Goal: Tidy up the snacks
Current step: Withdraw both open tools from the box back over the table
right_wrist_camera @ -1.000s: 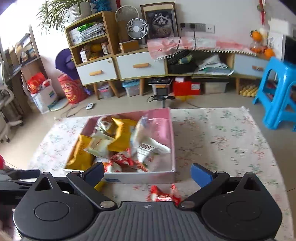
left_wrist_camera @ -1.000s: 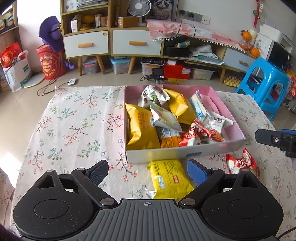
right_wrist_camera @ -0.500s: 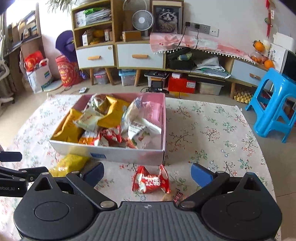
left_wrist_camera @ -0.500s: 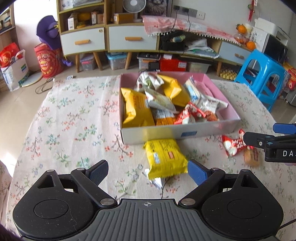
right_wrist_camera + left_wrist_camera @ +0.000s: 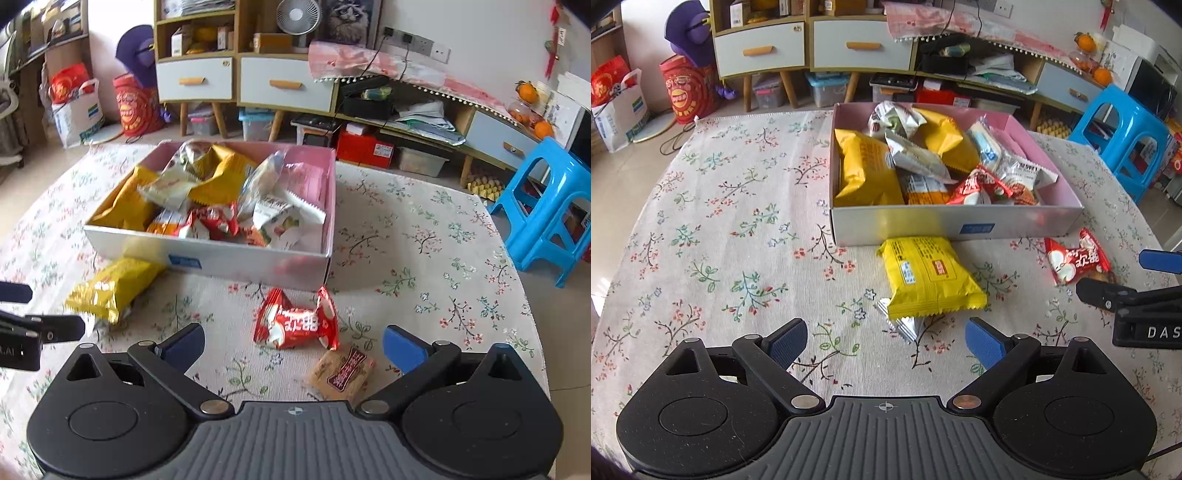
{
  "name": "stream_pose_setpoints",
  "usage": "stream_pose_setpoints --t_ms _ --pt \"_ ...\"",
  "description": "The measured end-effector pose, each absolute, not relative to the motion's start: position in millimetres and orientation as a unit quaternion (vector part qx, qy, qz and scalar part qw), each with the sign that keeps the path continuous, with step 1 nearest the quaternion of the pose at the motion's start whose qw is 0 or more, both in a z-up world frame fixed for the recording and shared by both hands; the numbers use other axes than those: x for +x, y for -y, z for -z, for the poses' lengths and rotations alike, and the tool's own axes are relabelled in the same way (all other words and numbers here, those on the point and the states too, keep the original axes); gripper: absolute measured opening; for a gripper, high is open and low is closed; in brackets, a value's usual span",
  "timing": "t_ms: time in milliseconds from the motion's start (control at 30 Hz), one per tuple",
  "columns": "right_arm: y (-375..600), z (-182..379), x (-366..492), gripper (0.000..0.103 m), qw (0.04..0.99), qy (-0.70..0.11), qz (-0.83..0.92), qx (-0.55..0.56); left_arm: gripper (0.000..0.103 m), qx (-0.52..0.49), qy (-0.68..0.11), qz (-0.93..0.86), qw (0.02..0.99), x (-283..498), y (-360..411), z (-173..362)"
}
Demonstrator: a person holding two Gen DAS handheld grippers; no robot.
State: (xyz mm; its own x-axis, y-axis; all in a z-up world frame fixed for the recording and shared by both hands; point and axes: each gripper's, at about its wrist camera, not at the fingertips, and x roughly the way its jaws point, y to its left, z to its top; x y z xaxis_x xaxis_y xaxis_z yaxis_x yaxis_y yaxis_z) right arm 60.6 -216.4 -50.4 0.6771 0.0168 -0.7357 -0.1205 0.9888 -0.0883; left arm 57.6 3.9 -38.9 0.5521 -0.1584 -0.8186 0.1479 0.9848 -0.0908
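A pink-lined box (image 5: 960, 223) (image 5: 221, 258) full of several snack packets sits on the flowered tablecloth. In front of it lies a yellow packet (image 5: 929, 278) (image 5: 110, 284) on top of a small silver packet (image 5: 905, 326). To the right lie a red packet (image 5: 295, 325) (image 5: 1075, 260) and a small brown biscuit pack (image 5: 341, 373). My left gripper (image 5: 886, 341) hangs open just short of the yellow packet, nothing between its fingers. My right gripper (image 5: 293, 347) is open above the red packet and the biscuit pack, touching neither.
Beyond the table stand a low cabinet with drawers (image 5: 284, 85), storage bins on the floor and a blue plastic stool (image 5: 550, 206) at the right. Bare tablecloth (image 5: 720, 206) spreads left of the box.
Both grippers have sunk toward the table and tipped downward. The loose packets in front of the box have come closer into view, and the brown biscuit pack now shows between the right fingers.
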Motion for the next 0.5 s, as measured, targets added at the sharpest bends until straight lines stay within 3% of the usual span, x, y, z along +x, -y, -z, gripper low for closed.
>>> stream_pose_setpoints --t_ms 500 --pt "227.6 95.5 64.9 0.093 0.894 -0.442 -0.052 -0.053 0.095 0.029 -0.446 0.096 0.89 55.7 5.5 77.3"
